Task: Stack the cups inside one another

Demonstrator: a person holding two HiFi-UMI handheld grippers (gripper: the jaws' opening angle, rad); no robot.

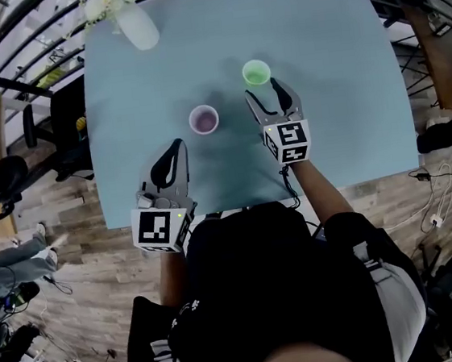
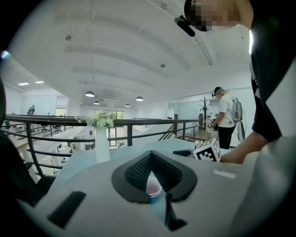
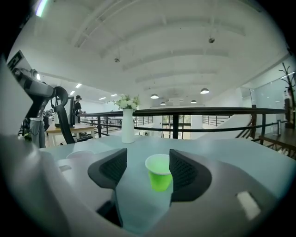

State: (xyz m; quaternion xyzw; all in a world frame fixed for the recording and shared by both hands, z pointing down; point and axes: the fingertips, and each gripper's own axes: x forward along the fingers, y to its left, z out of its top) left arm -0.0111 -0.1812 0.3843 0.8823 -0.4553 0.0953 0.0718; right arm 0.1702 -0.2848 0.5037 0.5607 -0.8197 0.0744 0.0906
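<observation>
Two cups stand upright on the pale blue table point(image 1: 341, 122): a green cup point(image 1: 256, 73) at the back and a pink cup point(image 1: 204, 120) to its left, nearer me. My right gripper point(image 1: 263, 89) is open, and its fingertips sit just short of the green cup point(image 3: 160, 173). In the right gripper view point(image 3: 148, 163) that cup stands at the mouth of the jaws, close to the right finger, with no pad pressing on it. My left gripper point(image 1: 176, 145) is shut and empty, a short way in front of the pink cup point(image 2: 153, 189), which shows through the slit under its joined tips point(image 2: 150, 154).
A white vase with flowers point(image 1: 135, 20) stands at the table's far left corner. A black railing point(image 3: 194, 111) runs behind the table. The table's near edge lies just under my left gripper's marker cube point(image 1: 158, 228). A person point(image 2: 226, 115) stands far off.
</observation>
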